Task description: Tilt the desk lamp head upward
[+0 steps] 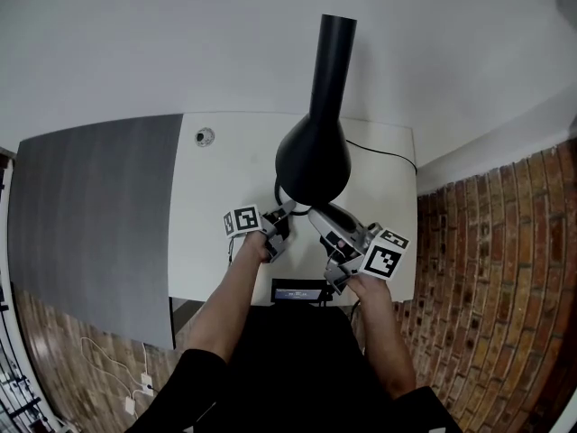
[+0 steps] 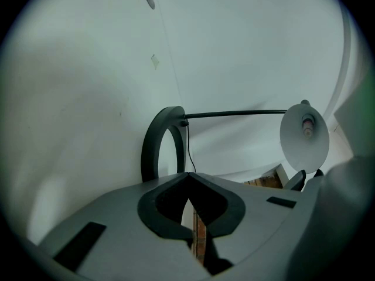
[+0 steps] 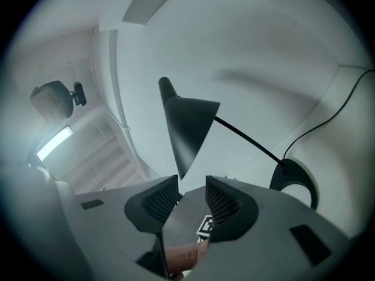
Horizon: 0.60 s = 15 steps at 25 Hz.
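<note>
The black lamp head (image 3: 186, 130) hangs just ahead of the right claw (image 3: 192, 195), its dark cone narrowing to a point right above the gap between that claw's jaws. The jaws stand wide apart, neither ribbed pad presses on the cone, and the claw has hold of nothing. In the head view the lamp head (image 1: 313, 156) looms just beyond both claws, its long neck running away from them toward the wall (image 1: 180, 34). The left claw (image 2: 188, 183) has its jaws drawn together, tips meeting, with nothing between them. In its own view the lamp head (image 2: 304, 138) is ahead and off to its right, showing the pale inside of the shade and the bulb. A thin rod (image 2: 234, 113) runs from the shade across to the ring-shaped base (image 2: 151, 151), which rests on the white counter (image 1: 225, 179) straight ahead of the left claw and near it. From the right claw the base (image 3: 285, 171) is ahead and to the right, and a black cable (image 1: 383, 152) trails across the counter beyond it. Each claw is held in a bare hand, the left hand (image 1: 255, 244) and the right hand (image 1: 368, 287) sitting just behind the marker cubes. Farther left of the left claw a round fitting (image 1: 205, 136) is set in the counter, then comes a dark grey panel (image 1: 99, 215). Behind the claws, at the counter's near edge, sits a small dark device (image 1: 302, 290). Right of the right claw, past the counter's edge, is brick floor (image 1: 487, 269).
</note>
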Available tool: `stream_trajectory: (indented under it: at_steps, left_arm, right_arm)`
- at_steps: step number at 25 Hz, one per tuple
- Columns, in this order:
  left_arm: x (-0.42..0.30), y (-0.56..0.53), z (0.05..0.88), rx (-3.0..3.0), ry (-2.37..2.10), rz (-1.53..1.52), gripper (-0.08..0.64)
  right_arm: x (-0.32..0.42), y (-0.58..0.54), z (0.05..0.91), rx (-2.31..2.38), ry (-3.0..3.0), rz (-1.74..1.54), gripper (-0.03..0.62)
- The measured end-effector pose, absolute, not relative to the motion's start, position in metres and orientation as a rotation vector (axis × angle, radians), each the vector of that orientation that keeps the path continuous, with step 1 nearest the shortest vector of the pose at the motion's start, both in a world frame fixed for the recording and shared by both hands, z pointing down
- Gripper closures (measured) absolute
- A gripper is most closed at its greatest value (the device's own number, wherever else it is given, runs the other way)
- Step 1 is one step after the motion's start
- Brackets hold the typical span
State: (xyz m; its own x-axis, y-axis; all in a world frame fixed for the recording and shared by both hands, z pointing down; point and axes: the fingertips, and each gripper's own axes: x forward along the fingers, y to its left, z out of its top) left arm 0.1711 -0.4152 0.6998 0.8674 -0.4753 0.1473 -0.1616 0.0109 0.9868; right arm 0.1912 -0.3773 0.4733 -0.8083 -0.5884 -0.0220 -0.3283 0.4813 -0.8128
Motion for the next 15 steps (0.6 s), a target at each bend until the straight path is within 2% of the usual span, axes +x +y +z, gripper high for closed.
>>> stream_trajectory:
  at_steps: [15]
  left_arm:
    - [0.171,-0.416,0.7,1.566,-0.523,-0.261,0.549]
  right_arm:
    - [0.181,-0.379,0.445,-0.657,2.394,-1.199,0.46]
